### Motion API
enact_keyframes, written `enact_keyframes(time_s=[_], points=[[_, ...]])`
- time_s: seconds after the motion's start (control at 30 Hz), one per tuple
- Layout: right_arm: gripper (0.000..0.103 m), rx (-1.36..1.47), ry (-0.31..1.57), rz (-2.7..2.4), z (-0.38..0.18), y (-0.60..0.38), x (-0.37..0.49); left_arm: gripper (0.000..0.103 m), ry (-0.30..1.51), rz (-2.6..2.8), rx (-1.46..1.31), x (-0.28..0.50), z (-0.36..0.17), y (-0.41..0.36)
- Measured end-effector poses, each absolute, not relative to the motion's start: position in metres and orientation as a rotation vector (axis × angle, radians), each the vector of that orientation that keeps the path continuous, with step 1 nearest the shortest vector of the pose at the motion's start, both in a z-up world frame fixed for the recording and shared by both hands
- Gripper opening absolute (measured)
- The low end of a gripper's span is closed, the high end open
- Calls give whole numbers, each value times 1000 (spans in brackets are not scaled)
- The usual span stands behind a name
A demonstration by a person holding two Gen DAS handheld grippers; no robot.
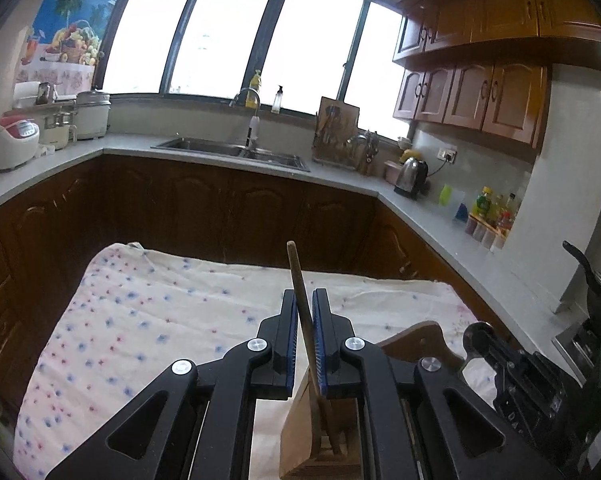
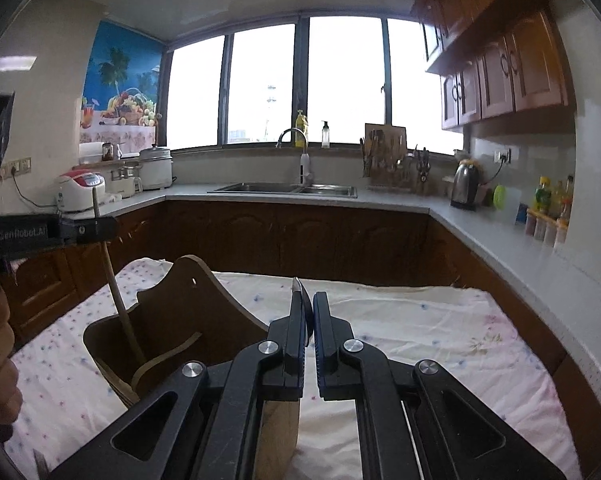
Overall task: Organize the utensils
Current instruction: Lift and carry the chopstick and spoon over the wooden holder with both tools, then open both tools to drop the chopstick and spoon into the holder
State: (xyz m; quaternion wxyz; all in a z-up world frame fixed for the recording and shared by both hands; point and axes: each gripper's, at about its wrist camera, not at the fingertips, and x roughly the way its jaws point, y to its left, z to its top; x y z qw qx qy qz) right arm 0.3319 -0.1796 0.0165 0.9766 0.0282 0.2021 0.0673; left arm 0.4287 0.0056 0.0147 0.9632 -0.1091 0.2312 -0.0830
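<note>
While the left gripper (image 1: 305, 312) is clamped on a wooden stick (image 1: 300, 280), probably a spoon or spatula handle, its lower end already sits inside the caddy (image 2: 172, 320). The left fingers (image 1: 290, 320) are nearly closed, pads pressing the stick on both sides. The right gripper (image 2: 308, 312) is also nearly closed, on a thin metal utensil (image 2: 298, 288); only its tip shows above the fingers, so I can't tell whether it's a knife or a spoon.

Judgement: step in hand is dropping both pieces into the caddy. Keep the stick near vertical, lower until its end bottoms out, then open; releasing high would let it tip against the caddy wall. The right piece sits just right of the caddy and needs to shift over the opening first.

Materials:
- Caddy: brown plywood, tall curved back panel with a small hole, bent strip divider inside, open top. Light, could slide on cloth.
- Stick: matte wood, round, slim, slightly tapered.
- Metal utensil: smooth, thin, shiny, slippery in the pads.
- Cloth (image 1: 140, 320) under the caddy: cream with small blue and red flowers, wrinkled, soft.
</note>
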Motion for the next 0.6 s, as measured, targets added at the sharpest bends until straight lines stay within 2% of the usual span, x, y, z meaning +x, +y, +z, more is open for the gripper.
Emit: enact_keyframes(time_s=[0.2,0.3,0.33,0.4,0.43,0.5,0.57,0.6], points=[[6,92,432,150,17,-184,334,7,485,-169,-222,428,29,16],[9,110,445,164,17,-186,334,13,500,-165,-229,430,33,18],[13,114,449,169,17,-186,334,22,503,-164,-233,424,33,24],[50,130,454,178,18,-189,334,31,495,-156,-241,418,35,27],[54,144,443,187,19,-192,330,35,491,-156,-247,415,37,29],[55,158,433,184,21,-195,325,46,495,-154,-256,408,35,31],[55,175,431,185,24,-199,320,64,489,-148,-272,397,35,33],[55,186,429,187,25,-201,317,70,491,-136,-279,392,34,36]])
